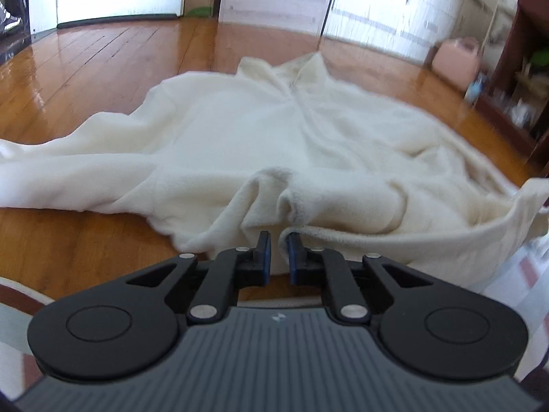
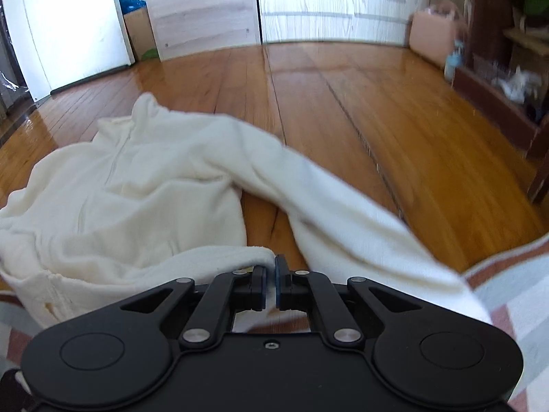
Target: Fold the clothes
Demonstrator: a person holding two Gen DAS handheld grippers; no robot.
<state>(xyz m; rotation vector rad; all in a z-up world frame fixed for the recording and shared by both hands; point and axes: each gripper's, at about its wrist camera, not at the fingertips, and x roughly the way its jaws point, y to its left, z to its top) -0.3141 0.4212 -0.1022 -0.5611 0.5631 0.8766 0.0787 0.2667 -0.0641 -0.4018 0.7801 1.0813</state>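
A cream fleece jacket (image 1: 240, 130) with a front zip lies spread on the wooden floor, collar (image 1: 274, 68) away from me. In the left wrist view my left gripper (image 1: 278, 240) sits at the near hem, jaws narrow, with a bunched fold of the hem (image 1: 291, 206) running down between the pads. In the right wrist view the jacket (image 2: 137, 189) lies to the left, and one sleeve (image 2: 343, 206) trails towards the lower right. My right gripper (image 2: 271, 264) is shut on a thin edge of the hem (image 2: 240, 257), which it holds raised off the floor.
The wooden floor (image 2: 343, 103) stretches to pale cabinets (image 2: 206, 7) at the back. A pink box (image 2: 432, 37) and a dark wooden shelf unit (image 2: 497, 103) stand at the right. A striped rug (image 2: 514, 274) lies near me.
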